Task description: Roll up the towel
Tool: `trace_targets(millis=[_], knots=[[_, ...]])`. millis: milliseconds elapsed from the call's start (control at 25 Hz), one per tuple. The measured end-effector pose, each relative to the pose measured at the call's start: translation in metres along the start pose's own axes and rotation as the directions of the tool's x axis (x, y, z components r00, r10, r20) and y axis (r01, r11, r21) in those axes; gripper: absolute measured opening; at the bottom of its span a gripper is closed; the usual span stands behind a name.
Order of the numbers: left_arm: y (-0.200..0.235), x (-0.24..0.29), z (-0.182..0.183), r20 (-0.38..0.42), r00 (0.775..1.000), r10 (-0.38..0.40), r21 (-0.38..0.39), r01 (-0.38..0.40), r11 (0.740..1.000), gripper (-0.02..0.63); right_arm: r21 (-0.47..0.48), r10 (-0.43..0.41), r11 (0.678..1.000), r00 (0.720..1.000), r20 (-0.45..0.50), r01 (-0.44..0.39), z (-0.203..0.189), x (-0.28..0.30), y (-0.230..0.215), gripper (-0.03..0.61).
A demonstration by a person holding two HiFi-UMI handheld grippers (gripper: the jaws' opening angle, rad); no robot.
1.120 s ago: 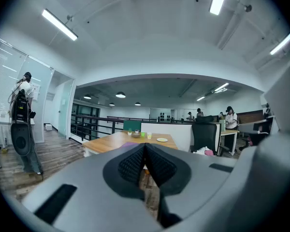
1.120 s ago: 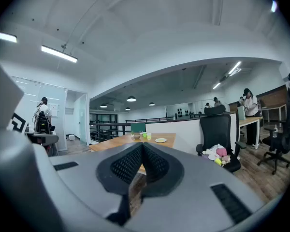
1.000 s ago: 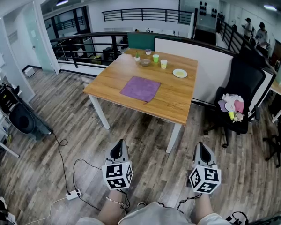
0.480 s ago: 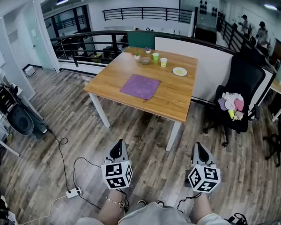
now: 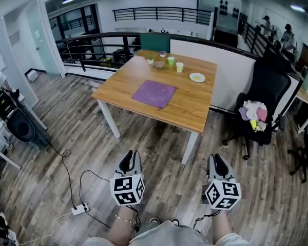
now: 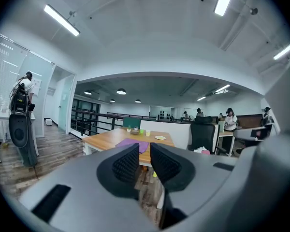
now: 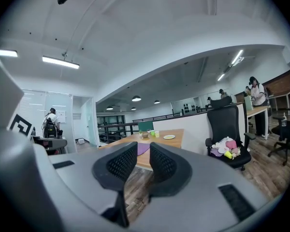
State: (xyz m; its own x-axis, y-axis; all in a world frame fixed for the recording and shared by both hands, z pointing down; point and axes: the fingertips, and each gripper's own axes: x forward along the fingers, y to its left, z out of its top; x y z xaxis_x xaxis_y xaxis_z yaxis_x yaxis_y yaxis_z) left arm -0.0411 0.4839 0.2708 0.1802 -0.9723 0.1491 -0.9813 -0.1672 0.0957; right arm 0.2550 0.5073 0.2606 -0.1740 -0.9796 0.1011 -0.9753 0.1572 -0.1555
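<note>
A purple towel point(image 5: 154, 93) lies flat on the wooden table point(image 5: 192, 111), far ahead of both grippers. The left gripper point(image 5: 129, 156) and the right gripper point(image 5: 215, 158) hang side by side over the wooden floor, well short of the table and pointing roughly level towards it. Both pairs of jaws have just been opening and now show a narrow gap with nothing in it. Past the left gripper point(image 6: 144, 146), the left gripper view shows the towel point(image 6: 125, 142). In the right gripper view the towel point(image 7: 143, 149) appears through the gap of the right gripper point(image 7: 143, 144).
Two cups point(image 5: 170, 62), a bowl point(image 5: 158, 66) and a plate point(image 5: 197, 78) stand at the table's far end. A black office chair point(image 5: 264, 104) with soft toys stands to the right. A power strip point(image 5: 80, 209) and cable lie on the floor at left, near black equipment point(image 5: 15, 124).
Both grippers' jaws have parted slightly from shut. The hands have barely shifted in the head view.
</note>
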Motion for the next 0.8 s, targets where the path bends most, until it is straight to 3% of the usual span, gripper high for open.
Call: trace_targets(millis=[520,800], knots=[[0.008,0.008,0.002,0.012,1.0,-0.014,-0.007,0.015,1.0,0.314,-0.092,0.016,0.996,1.0,0.027,-0.013,0.004,0.007,0.01,0.235],[0.008,0.012,0.002,0.009,0.999,-0.039,0.034,0.039,0.999,0.428,-0.138,0.0,0.99,0.996,0.095,0.013,0.012,0.007,0.016,0.437]])
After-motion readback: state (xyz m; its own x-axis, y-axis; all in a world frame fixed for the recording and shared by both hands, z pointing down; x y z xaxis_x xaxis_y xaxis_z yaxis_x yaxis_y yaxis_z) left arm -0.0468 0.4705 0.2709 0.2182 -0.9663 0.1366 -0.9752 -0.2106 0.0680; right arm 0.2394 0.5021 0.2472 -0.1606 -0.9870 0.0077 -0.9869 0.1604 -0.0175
